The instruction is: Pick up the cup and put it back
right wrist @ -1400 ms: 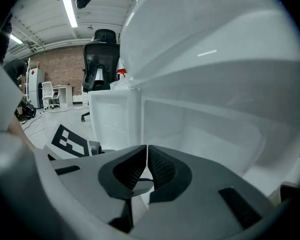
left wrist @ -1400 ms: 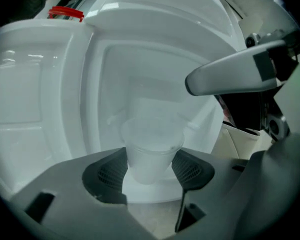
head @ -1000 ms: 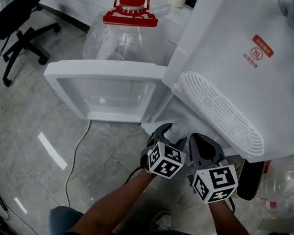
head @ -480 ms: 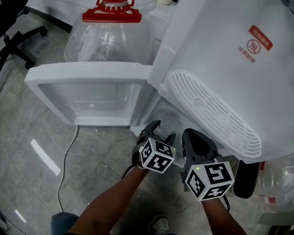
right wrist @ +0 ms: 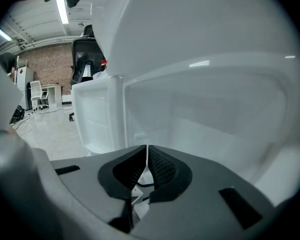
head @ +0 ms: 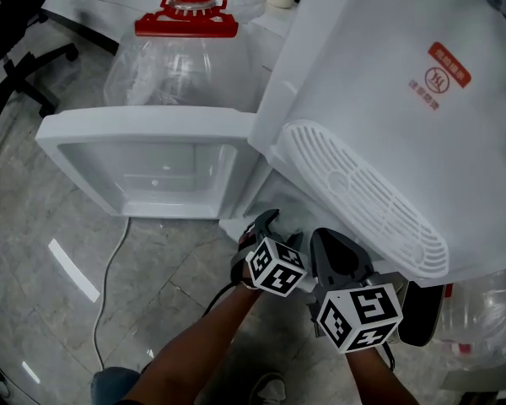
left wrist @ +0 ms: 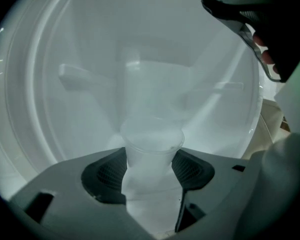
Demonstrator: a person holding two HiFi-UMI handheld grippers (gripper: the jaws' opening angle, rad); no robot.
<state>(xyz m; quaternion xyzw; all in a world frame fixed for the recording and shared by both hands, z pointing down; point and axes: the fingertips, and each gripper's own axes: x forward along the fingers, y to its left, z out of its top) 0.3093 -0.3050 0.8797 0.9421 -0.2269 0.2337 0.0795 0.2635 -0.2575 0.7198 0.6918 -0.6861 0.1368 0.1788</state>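
A clear plastic cup [left wrist: 152, 141] stands upright between the pads of my left gripper [left wrist: 151, 171], which is shut on it. Behind the cup is the white inside of the water dispenser's lower cabinet [left wrist: 140, 59]. In the head view my left gripper [head: 266, 224] points into that cabinet below the dispenser's body [head: 388, 99], and the cup is hidden there. My right gripper [head: 333, 247] is close beside it on the right. Its jaws [right wrist: 146, 159] are shut with nothing between them, and it faces the same cabinet.
The cabinet door [head: 143, 163] hangs open to the left, over the tiled floor. A large water jug with a red cap [head: 185, 32] stands behind the door. A cable [head: 110, 268] runs across the floor. An office chair [head: 17, 66] is at the far left.
My left gripper has sunk a little with the cup, deeper toward the cabinet opening. The right gripper has stayed beside it, and the head view has shifted slightly.
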